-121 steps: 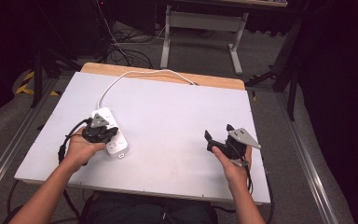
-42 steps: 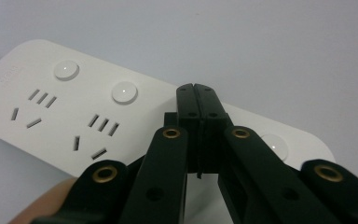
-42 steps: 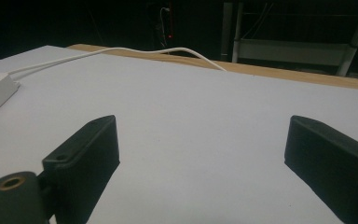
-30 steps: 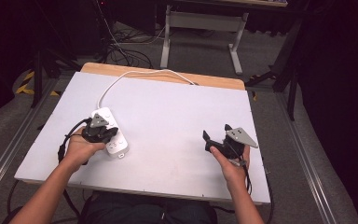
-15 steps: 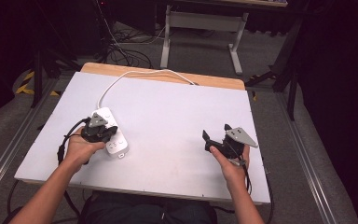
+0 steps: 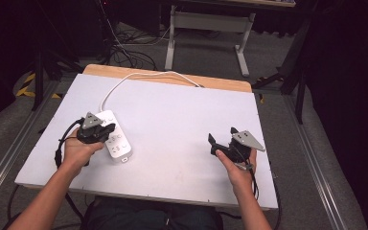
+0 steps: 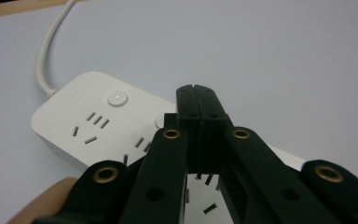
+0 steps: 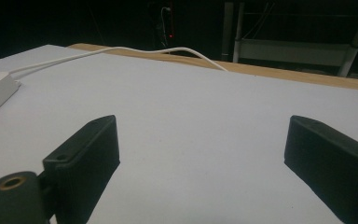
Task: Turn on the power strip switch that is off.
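Left tongs (image 7: 196, 93) clenched tight with nothing between, poised over the white power strip (image 6: 115, 136) at the tabletop's (image 6: 182, 124) left side. Right tongs (image 6: 223, 135) spread wide, empty, well apart at right.

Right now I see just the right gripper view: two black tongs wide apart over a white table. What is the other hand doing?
Observer: The left tongs are shut, pointing at the top of a white power strip.
Operator: Are they gripping it?
Observer: No, nothing is between them; their tips sit beside a round button. I cannot tell whether they touch the strip.
Operator: Is anything plugged in?
Observer: No, the sockets I can see are empty.
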